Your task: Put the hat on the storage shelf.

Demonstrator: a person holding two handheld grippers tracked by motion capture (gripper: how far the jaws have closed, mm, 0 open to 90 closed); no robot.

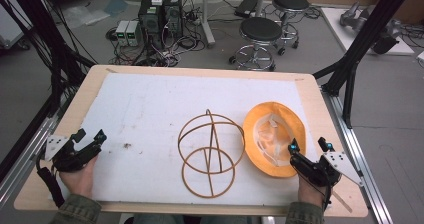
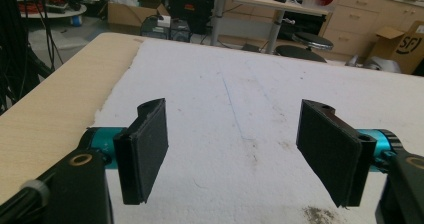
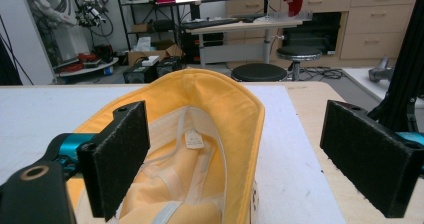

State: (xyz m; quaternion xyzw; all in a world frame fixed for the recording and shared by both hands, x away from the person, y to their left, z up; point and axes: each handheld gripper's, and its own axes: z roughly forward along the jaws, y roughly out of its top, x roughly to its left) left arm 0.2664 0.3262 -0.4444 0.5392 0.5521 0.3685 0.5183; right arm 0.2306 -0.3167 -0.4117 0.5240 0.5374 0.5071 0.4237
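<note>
- High view puts the soft yellow cloth bucket hat (image 1: 274, 138) upside down on the white foam mat (image 1: 150, 109), right of centre, its near rim just beside the right gripper (image 1: 307, 145).
- It looks light and floppy, and would likely sag if lifted; the stitched brim edge seems the surest place to pinch.
- Beside it on the left stands a thin wooden hoop frame (image 1: 209, 154), rigid but probably fragile.
- Right gripper view shows the hat's cream lining and small label (image 3: 192, 139), its jaws spread wide and empty.
- Left gripper (image 1: 88, 140) rests far left; the left gripper view shows its jaws apart over bare mat.
</note>
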